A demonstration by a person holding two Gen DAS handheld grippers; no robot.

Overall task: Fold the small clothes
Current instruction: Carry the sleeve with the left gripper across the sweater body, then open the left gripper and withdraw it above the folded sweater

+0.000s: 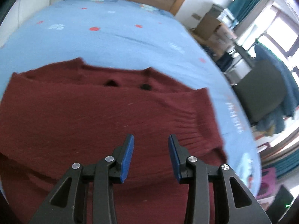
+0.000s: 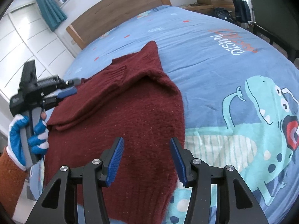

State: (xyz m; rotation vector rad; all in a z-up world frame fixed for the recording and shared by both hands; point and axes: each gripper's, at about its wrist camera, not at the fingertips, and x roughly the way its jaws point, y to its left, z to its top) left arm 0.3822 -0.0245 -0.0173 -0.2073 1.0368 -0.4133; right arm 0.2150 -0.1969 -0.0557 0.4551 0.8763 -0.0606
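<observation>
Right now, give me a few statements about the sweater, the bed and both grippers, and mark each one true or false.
1. The dark red sweater lies on a blue bedsheet. True.
2. The left gripper is shut on the sweater. False: its jaws stand open and hold nothing.
3. The right gripper is open above the sweater. True.
4. The sheet is plain. False: a green dinosaur print shows on it.
5. The sweater is folded into a small square. False: it lies mostly spread out.

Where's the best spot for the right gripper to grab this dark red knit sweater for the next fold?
Probably the dark red knit sweater's right side edge, where it borders bare blue bedsheet. Bring the right gripper in from the sheet side, its open jaws low, pinching both layers.
</observation>
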